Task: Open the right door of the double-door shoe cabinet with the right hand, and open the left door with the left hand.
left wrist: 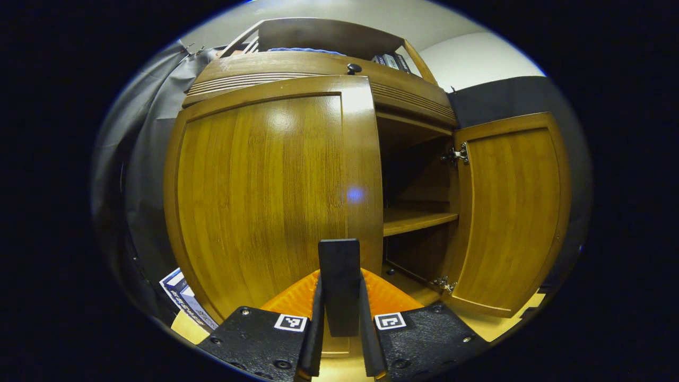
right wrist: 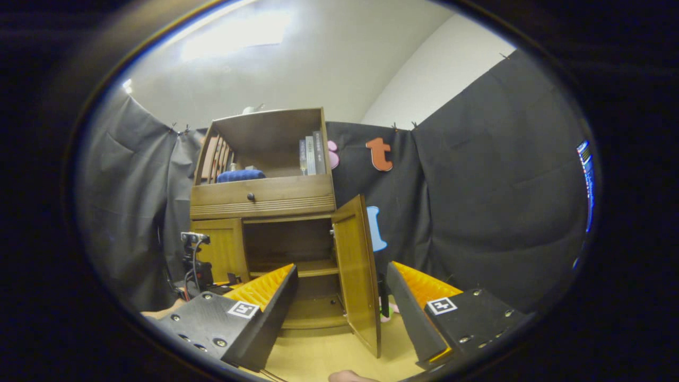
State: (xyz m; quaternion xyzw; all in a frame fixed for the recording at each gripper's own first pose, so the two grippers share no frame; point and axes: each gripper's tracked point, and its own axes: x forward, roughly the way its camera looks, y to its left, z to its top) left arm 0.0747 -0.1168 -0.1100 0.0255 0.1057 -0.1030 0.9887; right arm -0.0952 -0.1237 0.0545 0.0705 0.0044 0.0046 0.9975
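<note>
The shoe cabinet [right wrist: 265, 254] stands tall against the black cloth wall, with its front facing the person. In the right gripper view it sits a little left of the middle.

The right door [right wrist: 358, 273] is swung wide open. It stands upright, tall side up and down, and its free edge points out into the room toward the camera. In the left gripper view this same door [left wrist: 512, 212] sits out at 3 o'clock, with its inside face and two silver hinges [left wrist: 456, 155] showing. Behind it I can see a shelf [left wrist: 419, 218] in the dark inside of the cabinet.

The left door [left wrist: 276, 196] is flat and shut, or very nearly so. It is tall too, standing straight up and down.

The left gripper [left wrist: 339, 302] is very close to that left door, at 6 o'clock in its own view. Its two fingers are pressed in on a dark upright bar, which looks like the door's handle [left wrist: 339, 281]. The gap between them is narrow, just as wide as the bar.

The right gripper [right wrist: 342, 313] hangs well back from the cabinet. Its fingers are spread wide apart with nothing between them. The open door's edge shows in the gap, far behind.

Above the doors is a drawer [right wrist: 262, 197] with a small dark knob [right wrist: 250, 197]. Some books [right wrist: 312, 154] and a blue thing [right wrist: 240, 175] sit on the top shelf.
</note>
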